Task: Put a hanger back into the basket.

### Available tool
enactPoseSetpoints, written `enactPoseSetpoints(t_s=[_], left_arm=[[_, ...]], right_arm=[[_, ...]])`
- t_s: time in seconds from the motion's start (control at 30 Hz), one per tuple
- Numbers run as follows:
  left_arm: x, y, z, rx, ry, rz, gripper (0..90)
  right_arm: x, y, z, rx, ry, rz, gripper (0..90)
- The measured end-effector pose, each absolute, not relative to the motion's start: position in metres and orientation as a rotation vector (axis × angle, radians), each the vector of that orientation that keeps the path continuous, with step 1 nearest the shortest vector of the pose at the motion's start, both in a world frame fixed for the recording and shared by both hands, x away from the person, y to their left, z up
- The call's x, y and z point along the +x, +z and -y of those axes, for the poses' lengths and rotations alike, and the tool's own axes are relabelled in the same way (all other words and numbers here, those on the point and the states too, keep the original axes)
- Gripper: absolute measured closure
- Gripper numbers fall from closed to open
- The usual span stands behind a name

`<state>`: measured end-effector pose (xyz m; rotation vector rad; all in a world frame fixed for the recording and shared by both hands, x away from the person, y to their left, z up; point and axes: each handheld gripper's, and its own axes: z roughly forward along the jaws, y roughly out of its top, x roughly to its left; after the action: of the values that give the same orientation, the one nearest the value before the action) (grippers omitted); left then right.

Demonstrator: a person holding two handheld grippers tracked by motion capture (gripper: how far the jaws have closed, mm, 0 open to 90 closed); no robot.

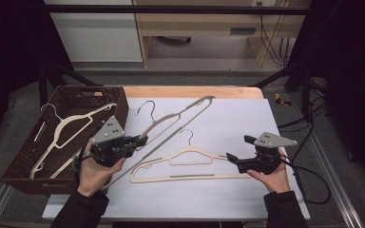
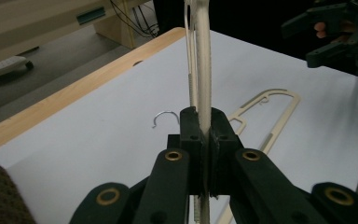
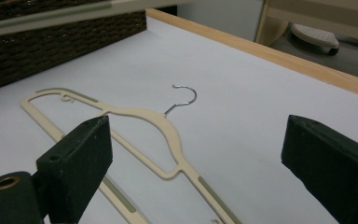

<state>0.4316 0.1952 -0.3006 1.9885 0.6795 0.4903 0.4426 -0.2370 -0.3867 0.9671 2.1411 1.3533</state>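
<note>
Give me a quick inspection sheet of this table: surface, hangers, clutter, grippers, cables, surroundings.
Surface: white sheet over a wooden table.
Job's things: held hanger lifted at a slant beside the basket; flat hanger on the sheet; basket hanger lying in the basket.
Clutter: nothing seen.
Grippers: left gripper shut on the held hanger; right gripper open, nothing between its jaws, above the flat hanger.
Cables: black cable trailing from the right gripper off the table's edge.
Surroundings: dark frame bars, pale furniture and more wires on the floor behind.
</note>
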Motion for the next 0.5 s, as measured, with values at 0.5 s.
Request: enactPoseSetpoints(t_s=[0.5], left_arm=[[0.460,-0.266,-0.286,1.948,0.528,-0.775,86.3]], right_arm=[[0.440,-0.392,0.246,1.009,1.333,-2.128,7.7]])
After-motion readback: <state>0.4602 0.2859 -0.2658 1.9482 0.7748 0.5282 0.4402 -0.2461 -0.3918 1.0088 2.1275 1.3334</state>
